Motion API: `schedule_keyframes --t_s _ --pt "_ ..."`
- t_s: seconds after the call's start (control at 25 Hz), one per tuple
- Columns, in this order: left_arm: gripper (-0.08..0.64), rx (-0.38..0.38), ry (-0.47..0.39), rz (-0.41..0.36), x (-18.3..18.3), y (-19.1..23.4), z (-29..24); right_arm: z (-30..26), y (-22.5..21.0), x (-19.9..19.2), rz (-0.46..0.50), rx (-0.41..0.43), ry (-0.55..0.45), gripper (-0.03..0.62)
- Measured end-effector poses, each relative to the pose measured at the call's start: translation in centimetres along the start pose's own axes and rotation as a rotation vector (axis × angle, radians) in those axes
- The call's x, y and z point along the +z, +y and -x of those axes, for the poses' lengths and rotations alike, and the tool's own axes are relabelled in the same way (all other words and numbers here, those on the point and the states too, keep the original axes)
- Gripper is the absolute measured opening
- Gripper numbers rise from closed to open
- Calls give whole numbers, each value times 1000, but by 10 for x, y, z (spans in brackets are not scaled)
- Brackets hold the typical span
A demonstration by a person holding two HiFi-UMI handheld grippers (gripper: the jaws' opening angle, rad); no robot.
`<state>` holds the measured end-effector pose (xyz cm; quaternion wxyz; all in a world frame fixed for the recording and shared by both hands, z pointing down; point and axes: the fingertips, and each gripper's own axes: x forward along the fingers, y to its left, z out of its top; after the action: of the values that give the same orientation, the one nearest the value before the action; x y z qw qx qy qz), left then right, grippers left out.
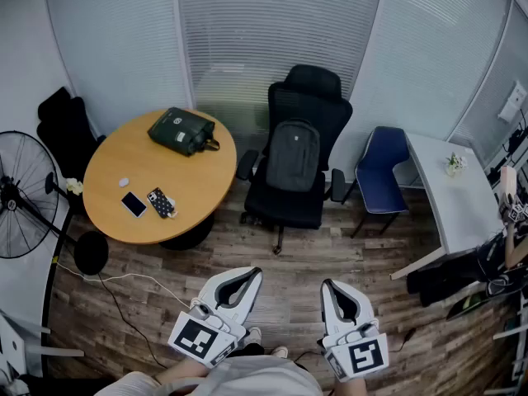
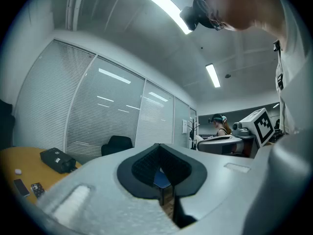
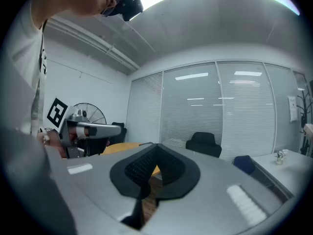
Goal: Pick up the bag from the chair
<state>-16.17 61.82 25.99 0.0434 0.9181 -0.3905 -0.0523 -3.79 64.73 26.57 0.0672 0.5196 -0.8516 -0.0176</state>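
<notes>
Office corner: blinds over glass walls, wood-plank floor.

- Target: the grey bag (image 1: 293, 155) stands upright on the seat of the black office chair (image 1: 308, 83). It leans on the backrest, between the two armrests.
- Just left of that chair is the round counter (image 1: 177, 181). It carries a second, dark green bag (image 1: 181, 130), a white phone (image 1: 134, 205) and a patterned phone (image 1: 161, 202).
- To the right, a blue chair (image 1: 382, 167) is tucked at the white counter (image 1: 462, 209).
- Far left is a standing fan (image 1: 18, 192). A cable (image 1: 124, 276) trails over the floor in front of the person.
- The left tool (image 1: 246, 279) and right tool (image 1: 332, 291) are held low by the body, well apart from the chair and aimed roughly toward it.
- In its own view the left tool (image 2: 164, 192) has its jaws together with nothing between them. The right tool (image 3: 145, 190) is the same.

Judgement: nothing of the pickup is done yet; the whole reach lies ahead.

Risks from here:
- Two bags are in view, so drifting left would end at the dark green bag on the round counter, the wrong one.
- If the jaws arrive closed, they will only prod the grey bag and could tip it sideways or off the seat. They need to part first.
- The office chair looks like a swivel type on castors, so a push on the bag may turn or roll it away.
- The armrests narrow the approach, and a low, wide reach could snag on one.
- The cable on the floor could catch a foot when stepping forward.
</notes>
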Motion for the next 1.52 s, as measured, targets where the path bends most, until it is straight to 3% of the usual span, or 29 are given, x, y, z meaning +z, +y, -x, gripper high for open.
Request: schedule_keyframes --t_s 0.44,0.8,1.08,1.52 --pt "5 9 14 15 -7 22 13 -14 21 7 2 0 -25 3" --pt "5 6 11 15 -6 25 1 -20 7 2 -11 -13 -4 3" --pt "5 -5 35 33 -16 33 -30 -36 -22 2 -17 -30 -29 3" --pt "5 -15 37 11 -14 49 -119 -81 -99 -2 -20 -43 -31 3"
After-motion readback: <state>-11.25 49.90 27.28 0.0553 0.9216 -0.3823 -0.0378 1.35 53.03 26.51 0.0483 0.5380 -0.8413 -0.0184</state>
